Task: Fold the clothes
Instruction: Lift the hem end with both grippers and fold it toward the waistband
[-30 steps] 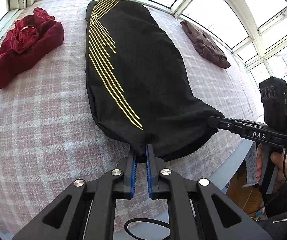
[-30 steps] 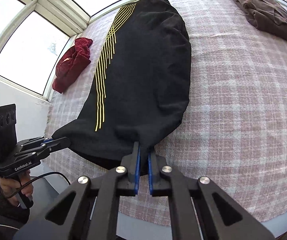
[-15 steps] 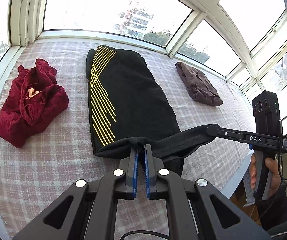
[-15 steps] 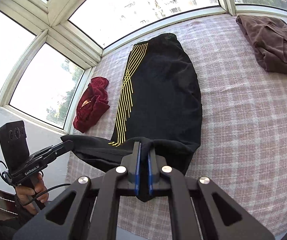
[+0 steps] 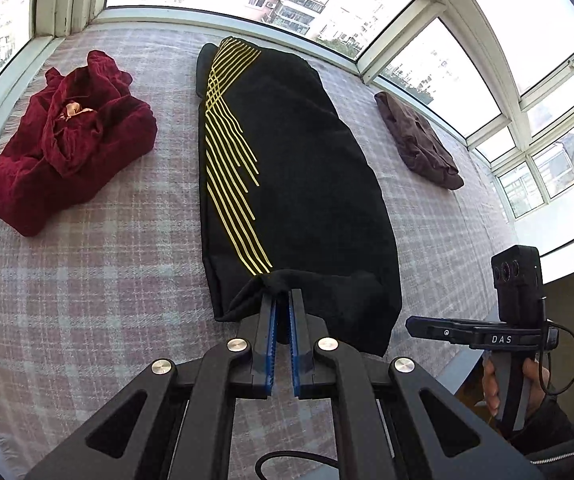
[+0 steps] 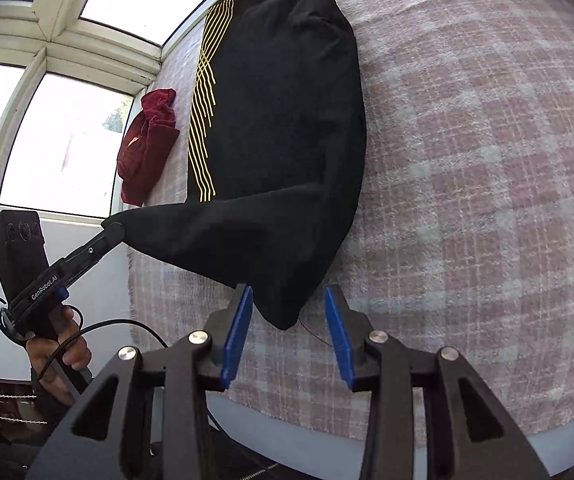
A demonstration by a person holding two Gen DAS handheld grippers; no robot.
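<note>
Now, notes by item.

Black garment (image 5: 307,184): lies lengthwise on the plaid cloth (image 5: 87,280), yellow stripes up its left side; the near hem is lifted at one corner and doubled toward the table edge.

Left gripper (image 5: 282,300): jaws nearly together, pinching the near hem's left corner; in the right view that corner is stretched into a taut point.

Right gripper (image 6: 289,312): jaws wide apart, holding nothing; the hem's right corner hangs between the pads, touching neither as far as I can tell.

Risk, skew: with one corner held, a pull would probably drag the garment crooked, so any fold lands off-square.

Risk, slip: the left pinch looks shallow; tension could free the hem.

Risk, edge: the loose corner sits near the table edge and may slide off.

Other clothes: red heap (image 5: 67,148) at left, brown piece (image 5: 419,144) at right, both well apart.

Hidden: the garment's underside and far end details; how much fabric sits inside the left pinch; the brown piece is cut off in the right view.
</note>
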